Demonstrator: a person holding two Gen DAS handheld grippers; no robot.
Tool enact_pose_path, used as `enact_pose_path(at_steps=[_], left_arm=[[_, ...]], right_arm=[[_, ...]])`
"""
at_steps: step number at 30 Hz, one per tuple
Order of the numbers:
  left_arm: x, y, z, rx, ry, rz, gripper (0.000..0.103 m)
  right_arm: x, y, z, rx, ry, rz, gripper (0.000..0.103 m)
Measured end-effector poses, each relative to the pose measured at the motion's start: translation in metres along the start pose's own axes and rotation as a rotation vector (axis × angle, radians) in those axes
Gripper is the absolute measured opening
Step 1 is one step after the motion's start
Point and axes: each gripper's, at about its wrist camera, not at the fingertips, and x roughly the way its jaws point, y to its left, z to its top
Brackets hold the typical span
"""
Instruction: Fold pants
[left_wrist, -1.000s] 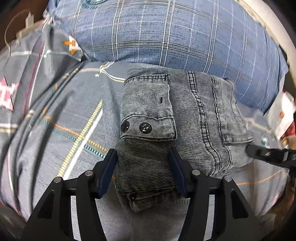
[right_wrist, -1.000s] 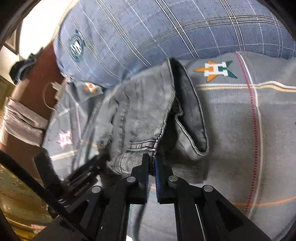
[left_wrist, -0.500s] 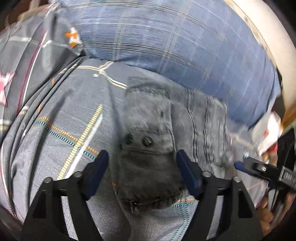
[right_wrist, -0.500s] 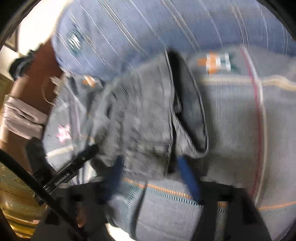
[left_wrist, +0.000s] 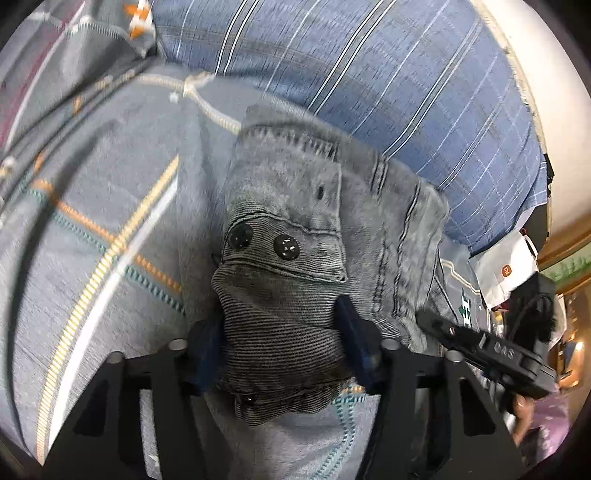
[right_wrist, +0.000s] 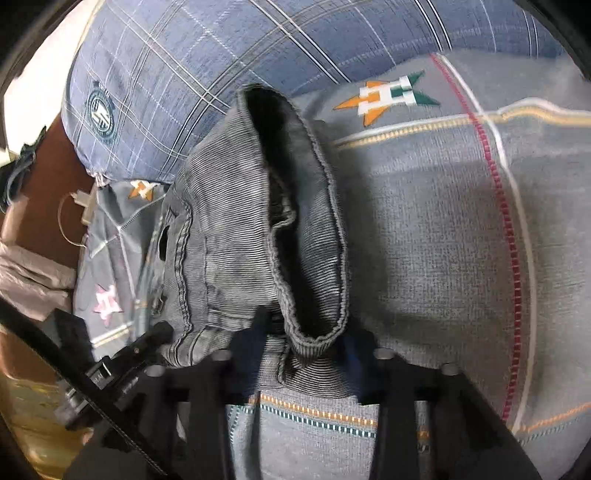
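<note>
We see the pants (left_wrist: 314, 258) lying as a small, thick bundle on the bed cover (left_wrist: 110, 221), with its far edge resting against the blue checked pillow (left_wrist: 388, 74). They are grey, ribbed like corduroy, and a pocket flap with two dark buttons (left_wrist: 262, 242) lies on top. In our judgement the folding is nearly done, and the two tools now serve to gather and tidy the bundle.

The left claw (left_wrist: 280, 347) reaches around the near end of the bundle. Its blue pads stand on both sides of the cloth and the jaws are closing on it; the fabric bulges between them, so we think they already press it. This hold at the near end keeps the folded layers together so that they cannot spring open.

The right claw (right_wrist: 306, 350) comes to the right end, where a leg opening (right_wrist: 295, 206) still gapes like a dark pocket. Its jaws are also closing, with the hem of this opening between them. The fingers are blurred, so we cannot tell whether they already pinch the hem or only stand beside it. A hold at this place would let us flatten the open loop.

In the left view the right tool (left_wrist: 480, 350) appears at the right side of the bundle, near to it.
</note>
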Motion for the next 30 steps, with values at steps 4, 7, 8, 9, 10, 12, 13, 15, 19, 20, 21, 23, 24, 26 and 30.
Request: enact_pose_path(at_steps=[4,7,8,9,10,12,13,15,19,20,21,23,24,26,30], left_arm=[[-0.01,-0.007,0.01,0.082,-0.073,0.039,0.051],[0.011,-0.003,0.015,0.11,0.042,0.082,0.055],[0.009,-0.001,0.017,0.11,0.043,0.074,0.055],[0.005,0.001,0.02,0.103,0.04,0.066,0.055],[-0.004,0.001,0.026,0.09,0.022,0.06,0.055],[-0.021,-0.002,0.038,0.09,-0.027,0.045,0.059],[-0.03,-0.003,0.05,0.09,-0.06,0.037,0.069],[-0.036,-0.005,0.066,0.08,-0.089,0.052,0.076],[-0.003,-0.011,0.118,0.077,0.022,0.034,0.076],[0.012,-0.008,0.131,0.052,0.041,0.028,0.076],[0.017,-0.005,0.133,0.037,0.047,0.023,0.076],[0.038,0.004,0.143,0.003,0.064,-0.014,0.069],[0.045,0.009,0.141,-0.011,0.068,-0.037,0.065],[0.061,0.023,0.135,-0.075,0.108,-0.041,0.061],[0.077,0.032,0.134,-0.132,0.156,-0.074,0.047]], right_arm=[[-0.027,0.023,-0.009,-0.053,-0.016,-0.003,0.021],[-0.002,0.015,-0.01,-0.034,0.049,-0.066,0.033],[0.007,0.012,-0.01,-0.023,0.074,-0.075,0.038],[0.01,0.004,-0.008,0.01,0.08,-0.049,0.046],[0.006,0.0,-0.006,0.035,0.073,-0.013,0.047],[-0.017,0.0,0.003,0.04,0.015,0.057,0.051],[-0.031,0.003,0.007,0.028,-0.034,0.082,0.067],[-0.05,0.008,0.019,0.016,-0.097,0.1,0.089],[-0.05,0.024,0.066,0.003,-0.091,0.094,0.089],[-0.042,0.032,0.076,-0.017,-0.092,0.083,0.089],[-0.036,0.035,0.088,-0.04,-0.092,0.069,0.089],[-0.015,0.033,0.106,-0.05,-0.086,0.046,0.086],[-0.008,0.025,0.104,-0.035,-0.077,0.05,0.082],[0.014,0.008,0.102,0.013,-0.053,0.073,0.067],[0.026,-0.01,0.105,0.073,-0.019,0.133,0.065]])
